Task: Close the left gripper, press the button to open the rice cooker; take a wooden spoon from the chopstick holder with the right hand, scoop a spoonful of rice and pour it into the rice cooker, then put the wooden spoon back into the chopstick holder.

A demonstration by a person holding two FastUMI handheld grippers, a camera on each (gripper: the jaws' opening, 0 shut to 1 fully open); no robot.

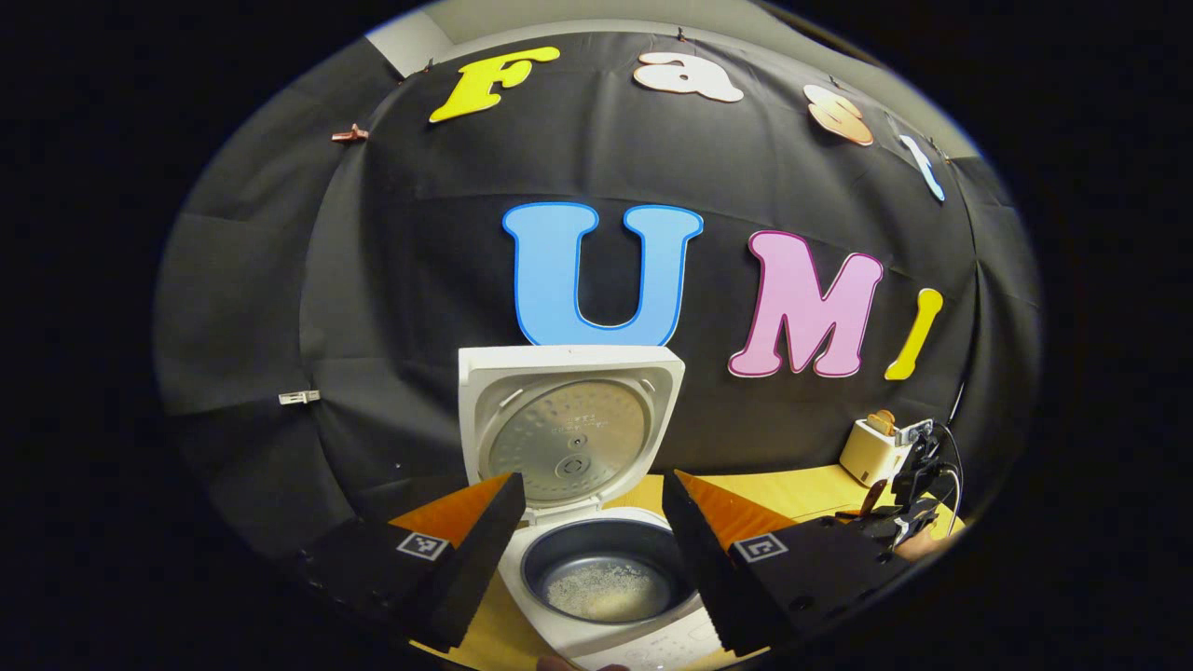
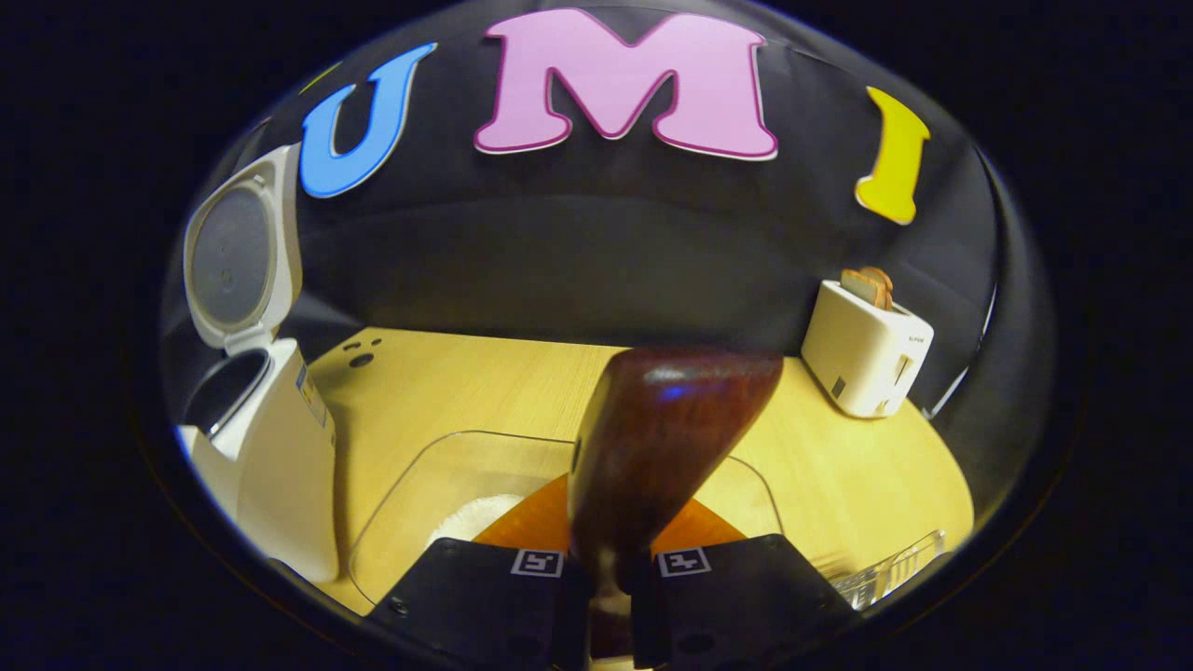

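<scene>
The white rice cooker stands just below my left gripper, its lid raised upright. A thin layer of rice lies in the dark inner pot. The left gripper is open, its fingers spread on either side of the pot with nothing between them. My right gripper is shut on the handle of a dark wooden spoon, whose bowl points up and forward. Under it is a clear container with white rice. The cooker stands to the container's left.
A white toaster holding a slice of bread stands at the back right of the yellow wooden table. A clear ribbed holder shows at the lower right edge. In the left gripper view, the other gripper is far off to the right.
</scene>
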